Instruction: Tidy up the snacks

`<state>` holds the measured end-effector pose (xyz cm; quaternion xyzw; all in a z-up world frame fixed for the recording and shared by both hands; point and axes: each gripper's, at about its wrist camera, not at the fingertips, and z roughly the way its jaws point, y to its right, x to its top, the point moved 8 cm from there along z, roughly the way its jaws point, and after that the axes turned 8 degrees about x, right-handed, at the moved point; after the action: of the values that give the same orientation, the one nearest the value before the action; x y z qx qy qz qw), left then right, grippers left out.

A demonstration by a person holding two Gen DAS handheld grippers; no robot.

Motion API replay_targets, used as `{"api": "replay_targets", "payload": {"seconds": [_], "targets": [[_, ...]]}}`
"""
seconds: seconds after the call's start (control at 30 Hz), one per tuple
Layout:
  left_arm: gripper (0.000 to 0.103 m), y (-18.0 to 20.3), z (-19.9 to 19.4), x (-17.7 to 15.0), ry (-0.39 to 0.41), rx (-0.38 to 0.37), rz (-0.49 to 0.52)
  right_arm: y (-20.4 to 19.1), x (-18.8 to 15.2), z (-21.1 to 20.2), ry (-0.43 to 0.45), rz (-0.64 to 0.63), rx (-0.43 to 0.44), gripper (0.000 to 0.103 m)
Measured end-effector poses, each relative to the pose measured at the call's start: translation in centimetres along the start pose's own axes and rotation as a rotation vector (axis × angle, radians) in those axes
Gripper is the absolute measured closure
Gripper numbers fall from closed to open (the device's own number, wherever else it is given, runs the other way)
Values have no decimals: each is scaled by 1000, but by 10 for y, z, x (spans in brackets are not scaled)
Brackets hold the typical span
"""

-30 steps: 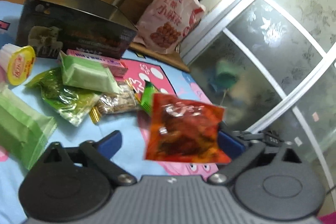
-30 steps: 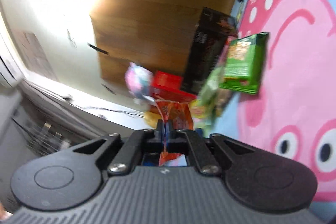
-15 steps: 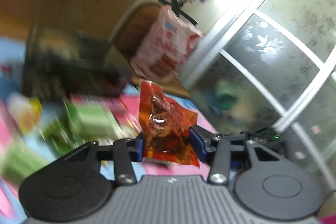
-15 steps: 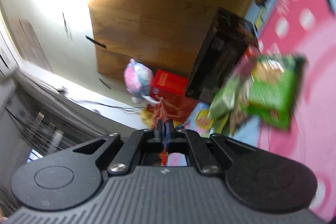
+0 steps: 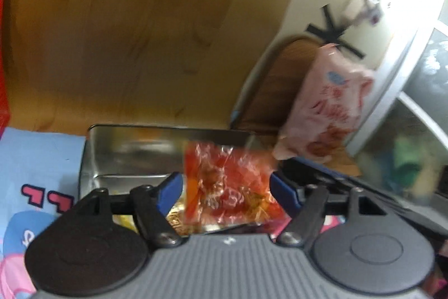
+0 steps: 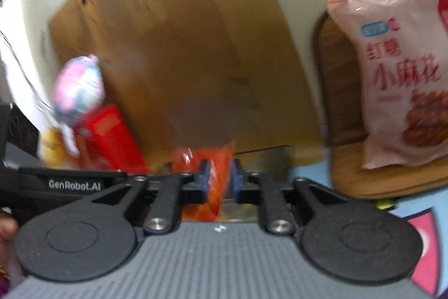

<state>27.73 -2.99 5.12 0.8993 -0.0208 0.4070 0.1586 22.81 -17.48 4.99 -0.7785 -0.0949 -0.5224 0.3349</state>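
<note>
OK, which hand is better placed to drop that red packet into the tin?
Likely left. Jaws on both have just been opening around the red packet, but the left gripper looks into the tin beneath it; the right gripper shows only its rim.

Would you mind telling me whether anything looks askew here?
Yes: the red snack packet hangs tilted and crumpled above the open tin, between the blue pads of the left gripper; blur hides whether they grip it.
</note>
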Motion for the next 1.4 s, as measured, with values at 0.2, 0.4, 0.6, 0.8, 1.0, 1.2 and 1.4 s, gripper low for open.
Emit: {"api": "replay_targets", "payload": {"seconds": [0.2, 0.4, 0.6, 0.8, 1.0, 1.2, 1.4], "targets": [[31, -9, -45, -20, 80, -60, -15, 36, -24, -47, -33, 138, 18, 68], [34, -14, -62, -61, -21, -101, -12, 24, -64, -49, -215, 191, 96, 61], [34, -19, -38, -87, -147, -62, -18, -22, -94, -22, -363, -107, 56, 30], [58, -15, -23, -97, -157, -15, -11, -38, -107, 2, -387, -186, 55, 51], [67, -5, -65, -104, -105, -50, 30, -72, -110, -42, -303, -324, 29, 56], [67, 15, -113, -140, 11, -92, 150, -91, -128, -90, -211, -348, 44, 56], [67, 23, -131, -170, -15, -114, 172, -95, -147, -110, -262, -257, 45, 52]]}}
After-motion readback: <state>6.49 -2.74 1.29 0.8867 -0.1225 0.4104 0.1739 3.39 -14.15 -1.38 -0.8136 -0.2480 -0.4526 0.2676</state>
